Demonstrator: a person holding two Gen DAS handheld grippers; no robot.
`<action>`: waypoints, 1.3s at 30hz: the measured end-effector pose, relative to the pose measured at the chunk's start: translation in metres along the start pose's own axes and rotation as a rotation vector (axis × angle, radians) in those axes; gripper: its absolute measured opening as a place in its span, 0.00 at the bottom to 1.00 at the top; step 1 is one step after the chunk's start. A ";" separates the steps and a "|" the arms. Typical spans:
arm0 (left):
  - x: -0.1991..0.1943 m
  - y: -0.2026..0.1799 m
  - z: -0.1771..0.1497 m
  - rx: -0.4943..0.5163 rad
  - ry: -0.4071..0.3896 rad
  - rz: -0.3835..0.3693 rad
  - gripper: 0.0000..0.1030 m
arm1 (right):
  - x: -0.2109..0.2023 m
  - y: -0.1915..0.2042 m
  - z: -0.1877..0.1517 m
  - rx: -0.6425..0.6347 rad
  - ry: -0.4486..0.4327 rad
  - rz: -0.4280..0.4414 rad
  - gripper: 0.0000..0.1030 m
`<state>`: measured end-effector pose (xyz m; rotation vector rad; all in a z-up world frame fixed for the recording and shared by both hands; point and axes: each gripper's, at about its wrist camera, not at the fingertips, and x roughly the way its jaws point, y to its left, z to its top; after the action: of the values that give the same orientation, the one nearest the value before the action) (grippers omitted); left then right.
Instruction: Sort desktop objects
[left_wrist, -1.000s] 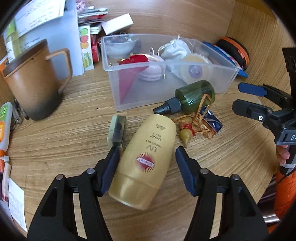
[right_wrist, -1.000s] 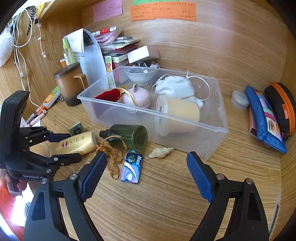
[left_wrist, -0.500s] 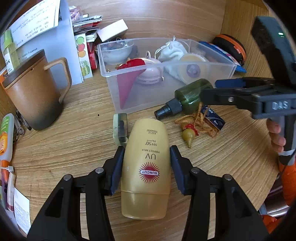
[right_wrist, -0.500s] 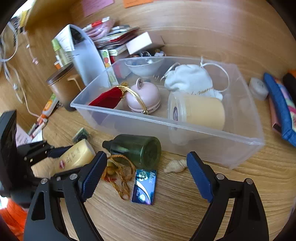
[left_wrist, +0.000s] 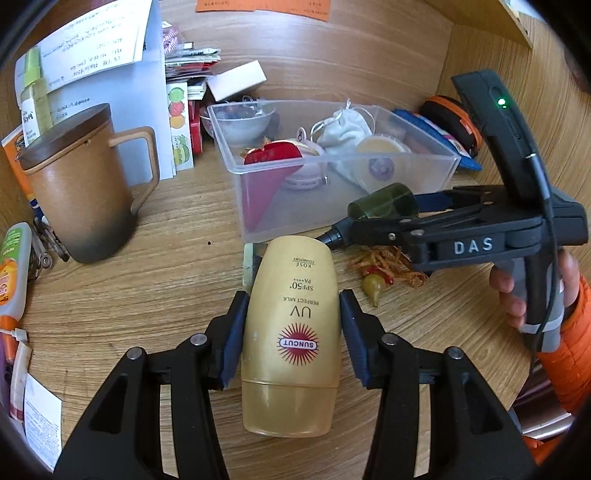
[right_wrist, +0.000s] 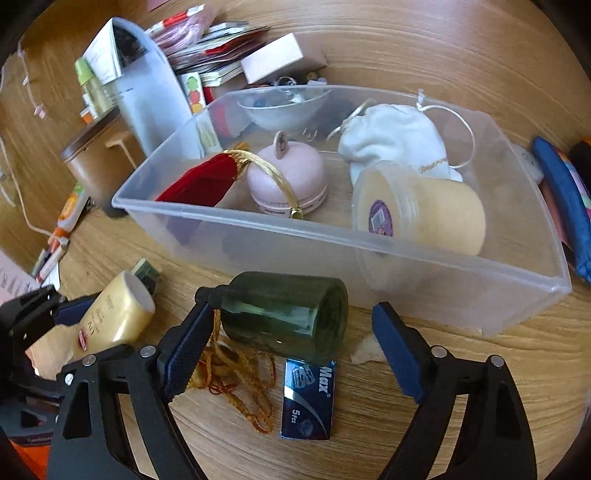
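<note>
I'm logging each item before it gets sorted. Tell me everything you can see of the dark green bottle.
The dark green bottle looks like translucent plastic, with a round body, flat base and black nozzle cap. It lies on its side on the wooden desk, outside the clear bin, close to its front wall. Its base faces the right wrist camera and its cap points left. The open right gripper straddles it; contact is unclear. A tan tasselled cord lies against it.

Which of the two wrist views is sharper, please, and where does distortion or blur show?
Left wrist: sharp; the sunscreen bottle label is readable, and fisheye bends the desk edges. Right wrist: softer, with the green bottle and far clutter slightly smeared.
</note>
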<state>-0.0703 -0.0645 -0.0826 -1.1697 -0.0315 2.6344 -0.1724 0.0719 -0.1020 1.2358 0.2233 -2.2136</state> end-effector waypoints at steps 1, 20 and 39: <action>-0.001 0.001 0.000 -0.005 -0.003 -0.003 0.47 | 0.000 -0.001 0.000 0.012 0.003 0.009 0.71; -0.025 0.010 0.010 -0.068 -0.071 -0.021 0.25 | -0.051 0.022 -0.010 -0.111 -0.123 0.035 0.60; 0.004 -0.012 0.004 0.004 0.049 0.018 0.32 | -0.059 -0.029 -0.055 -0.051 -0.081 0.013 0.61</action>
<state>-0.0733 -0.0518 -0.0808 -1.2388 -0.0067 2.6186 -0.1254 0.1421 -0.0882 1.1147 0.2373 -2.2282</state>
